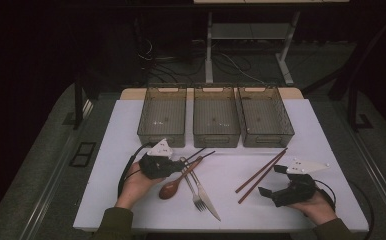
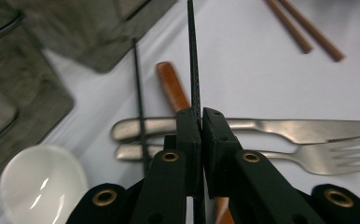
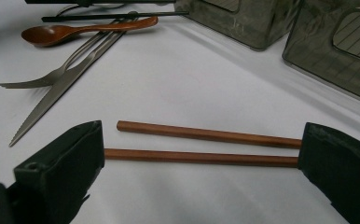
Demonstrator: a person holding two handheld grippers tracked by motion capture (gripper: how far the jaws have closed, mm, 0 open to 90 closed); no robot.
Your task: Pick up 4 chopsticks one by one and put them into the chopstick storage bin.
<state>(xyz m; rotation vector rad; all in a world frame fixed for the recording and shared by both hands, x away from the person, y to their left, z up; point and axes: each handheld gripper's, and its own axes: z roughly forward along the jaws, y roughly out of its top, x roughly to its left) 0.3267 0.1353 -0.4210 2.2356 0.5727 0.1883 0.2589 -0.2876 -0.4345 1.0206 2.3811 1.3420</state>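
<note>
Black chopstick [image 2: 194,65] sits clenched in the left tongs [image 2: 201,122]; they should lift it level towards a bin [image 1: 162,117]. Right tongs [image 3: 199,154] stand released around brown chopsticks [image 3: 206,134].

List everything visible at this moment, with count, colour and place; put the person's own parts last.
bins: three, smoky translucent, in a row at the table's far side
white mat: one, covering the table
black chopsticks: two, one clamped in the left tool, one lying beside it
brown chopsticks: two, before the right tool
wooden spoon: one, brown, mid-table
fork: one, silver, beside the knife
knife: one, silver
white spoon: one, near the left tool
left tool: black, shut on a black chopstick
right tool: black, open
</note>
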